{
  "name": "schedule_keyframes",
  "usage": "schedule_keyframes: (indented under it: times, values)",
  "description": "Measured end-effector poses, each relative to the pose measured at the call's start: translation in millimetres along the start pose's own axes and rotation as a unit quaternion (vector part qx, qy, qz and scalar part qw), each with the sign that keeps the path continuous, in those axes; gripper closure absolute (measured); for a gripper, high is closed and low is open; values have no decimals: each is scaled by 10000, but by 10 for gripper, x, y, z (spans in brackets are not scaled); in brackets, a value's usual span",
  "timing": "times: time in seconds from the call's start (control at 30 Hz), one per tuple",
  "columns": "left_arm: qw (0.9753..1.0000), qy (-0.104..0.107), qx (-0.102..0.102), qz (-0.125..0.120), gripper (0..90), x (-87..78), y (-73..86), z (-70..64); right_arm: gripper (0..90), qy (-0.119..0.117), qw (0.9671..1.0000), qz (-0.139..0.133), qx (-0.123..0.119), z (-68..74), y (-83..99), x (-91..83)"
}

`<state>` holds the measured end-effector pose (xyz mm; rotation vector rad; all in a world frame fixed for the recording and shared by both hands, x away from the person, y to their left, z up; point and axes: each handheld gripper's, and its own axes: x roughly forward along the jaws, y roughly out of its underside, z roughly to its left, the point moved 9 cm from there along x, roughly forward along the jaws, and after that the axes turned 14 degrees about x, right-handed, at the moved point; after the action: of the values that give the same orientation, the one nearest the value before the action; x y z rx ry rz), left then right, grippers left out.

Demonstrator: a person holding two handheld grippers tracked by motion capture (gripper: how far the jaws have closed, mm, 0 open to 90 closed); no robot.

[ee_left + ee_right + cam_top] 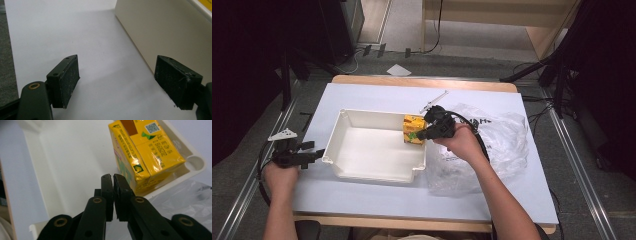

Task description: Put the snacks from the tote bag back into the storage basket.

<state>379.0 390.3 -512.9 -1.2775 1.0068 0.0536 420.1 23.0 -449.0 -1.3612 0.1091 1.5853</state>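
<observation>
At far right corner of tray (pixel 343 148) sits yellow juice box (pixel 413 129); right hand-held gripper (pixel 113 180) just beside it, pressed together, empty; left hand-held gripper (pixel 116 80) spread, prob to steady tray

Tray (pixel 374 150) — cream moulded plastic, smooth, with a soft sheen on its walls. Carton (pixel 145 152) — printed yellow paperboard, lightly glossy, creased at the folds. Bag (pixel 502 145) — thin clear plastic film, crinkled and shiny. Table top (pixel 377 95) — smooth, matt white sheet over a pale wood edge. Left gripper (pixel 120 82) — matt black plastic; its pads (pixel 68 80) look rough and dust-flecked. Right gripper (pixel 113 192) — the same black plastic, with brass-coloured metal eyelets.
</observation>
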Motion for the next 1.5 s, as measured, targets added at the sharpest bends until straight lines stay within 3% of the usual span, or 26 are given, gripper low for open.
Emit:
schedule_keyframes:
  times: [0.17, 0.23, 0.33, 0.47, 0.5, 0.7, 1.2, 1.5]
  values:
    - [10000, -2, 3, 1, 213, 0, 0, 1, 820, -90, 9999, -19, -140, 57, -12, -94]
    - [10000, -1, -14, -8, 213, 2, -2, -1, 765, -109, 9995, 24, -310, 88, -8, -139]
    - [10000, -8, -15, -17, 212, 7, -3, -1, 708, -103, 9993, -11, -369, 103, -17, -176]
    - [10000, -2, -17, -18, 213, 6, -3, -1, 660, -203, 9992, -38, -332, 107, -20, -222]
    - [10000, 0, -13, -8, 213, 7, -2, -1, 607, -204, 9991, -60, -355, 93, -24, -252]
    - [10000, 25, 4, 17, 212, 10, 3, -3, 498, -320, 9990, -146, -288, 57, -37, -346]
    - [10000, 26, 1, 13, 213, 11, 2, -4, 455, -353, 9991, -198, -101, -131, -17, -424]
    - [10000, 15, -1, 15, 213, 13, 2, -4, 434, -341, 9984, -445, -2, -308, -35, -490]
